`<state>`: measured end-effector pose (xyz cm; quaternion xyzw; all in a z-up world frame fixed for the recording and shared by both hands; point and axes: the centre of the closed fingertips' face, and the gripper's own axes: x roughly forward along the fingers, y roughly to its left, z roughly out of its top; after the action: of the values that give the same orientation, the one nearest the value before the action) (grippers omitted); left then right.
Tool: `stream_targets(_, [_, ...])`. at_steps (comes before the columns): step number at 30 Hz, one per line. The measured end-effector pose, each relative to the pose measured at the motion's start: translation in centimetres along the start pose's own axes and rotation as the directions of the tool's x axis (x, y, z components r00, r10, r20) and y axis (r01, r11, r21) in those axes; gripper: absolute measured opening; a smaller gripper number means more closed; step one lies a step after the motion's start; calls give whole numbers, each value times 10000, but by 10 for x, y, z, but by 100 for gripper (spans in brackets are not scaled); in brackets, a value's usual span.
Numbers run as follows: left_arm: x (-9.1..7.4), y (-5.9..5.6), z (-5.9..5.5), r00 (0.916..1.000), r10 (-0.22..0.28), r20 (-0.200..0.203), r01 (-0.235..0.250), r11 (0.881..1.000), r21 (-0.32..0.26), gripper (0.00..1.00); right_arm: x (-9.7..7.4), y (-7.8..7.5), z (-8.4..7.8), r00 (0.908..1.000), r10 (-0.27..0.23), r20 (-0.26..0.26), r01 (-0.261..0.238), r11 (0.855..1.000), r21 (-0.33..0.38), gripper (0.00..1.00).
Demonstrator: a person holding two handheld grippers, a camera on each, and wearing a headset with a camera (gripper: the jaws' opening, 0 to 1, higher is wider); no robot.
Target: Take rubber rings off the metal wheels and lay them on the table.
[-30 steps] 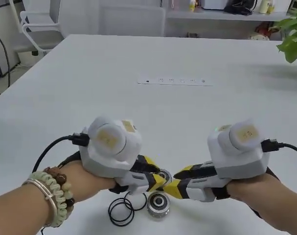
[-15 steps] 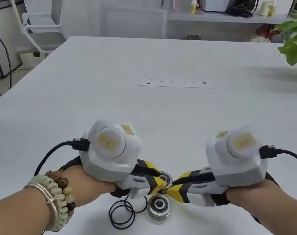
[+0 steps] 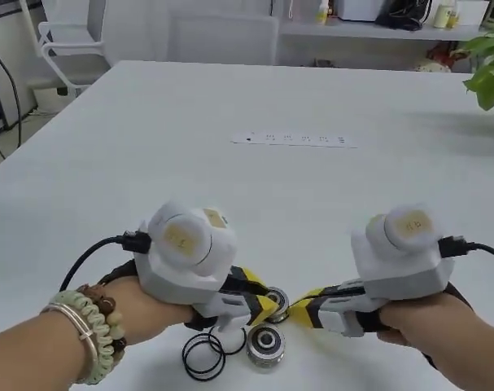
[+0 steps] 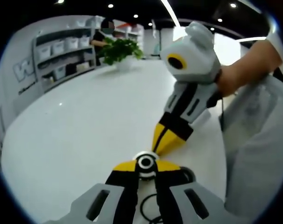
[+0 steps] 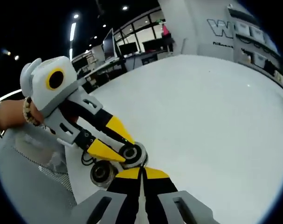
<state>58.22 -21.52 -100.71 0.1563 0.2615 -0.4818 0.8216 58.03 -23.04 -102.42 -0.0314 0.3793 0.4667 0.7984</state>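
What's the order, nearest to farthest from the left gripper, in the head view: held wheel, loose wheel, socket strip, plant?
1. Held wheel, in the jaws of the left gripper.
2. Loose wheel, on the table just beneath.
3. Socket strip, mid-table.
4. Plant, far right edge.

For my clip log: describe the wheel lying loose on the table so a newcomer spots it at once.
At the near edge of the white table, look below the left gripper. The loose wheel lies flat there, right of the black rings; the other wheel is clamped in that gripper.
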Motion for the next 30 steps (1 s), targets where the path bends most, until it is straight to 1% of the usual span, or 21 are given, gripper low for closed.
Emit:
stream_targets(3, [0, -1, 0, 10000, -15, 7, 15, 10000, 59, 14, -2, 1, 0, 9999, 117, 100, -124, 9972, 732, 0])
stream_targets(7, [0, -1, 0, 10000, -21, 1, 21, 10000, 90, 14, -5, 0, 4, 9987, 274, 422, -332, 9889, 1451, 0])
stream_targets(9, [0, -1, 0, 10000, -30, 8, 30, 10000, 81, 14, -6, 0, 6, 9971, 358, 667, -476, 9817, 1845, 0])
stream_targets(10, [0, -1, 0, 10000, -29, 5, 29, 10000, 79, 14, -7, 1, 11, 9942, 508, 944, -701, 9742, 2145, 0])
stream_targets(11, [0, -1, 0, 10000, -22, 1, 22, 10000, 63, 14, -7, 2, 11, 9941, 547, 931, -755, 9687, 2364, 0])
stream_targets(12, [0, -1, 0, 10000, -19, -7, 19, 10000, 31, 14, -7, -1, 9, 9955, 480, 821, -650, 9736, 2189, 0])
stream_targets(14, [0, -1, 0, 10000, 6, -82, -5, 9998, 191, 13, -6, 3, 10, 9952, 517, 837, -691, 9728, 2209, 0])
stream_targets(16, [0, -1, 0, 9999, 30, -130, -27, 9998, 220, 13, -6, 7, 11, 9955, 522, 786, -682, 9739, 2164, 0])
stream_targets(19, [1, 0, 0, 9999, 55, -158, -51, 9996, 282, 13, -6, 9, 11, 9967, 403, 704, -537, 9784, 1996, 0])
stream_targets(20, [1, 0, 0, 9999, 55, -151, -51, 9996, 265, 13, -6, 10, 12, 9974, 328, 641, -441, 9820, 1835, 0])
stream_targets(21, [1, 0, 0, 9999, 65, -140, -62, 9997, 249, 13, -5, 7, 12, 9979, 248, 593, -338, 9870, 1569, 0])
stream_targets(26, [1, 0, 0, 9999, 96, -115, -94, 9997, 215, 13, -5, 6, 13, 9982, 222, 549, -302, 9881, 1511, 0])
stream_targets(30, [0, 0, 0, 9999, 97, -111, -94, 9997, 226, 13, -4, 8, 14, 9985, 200, 503, -266, 9907, 1333, 0])
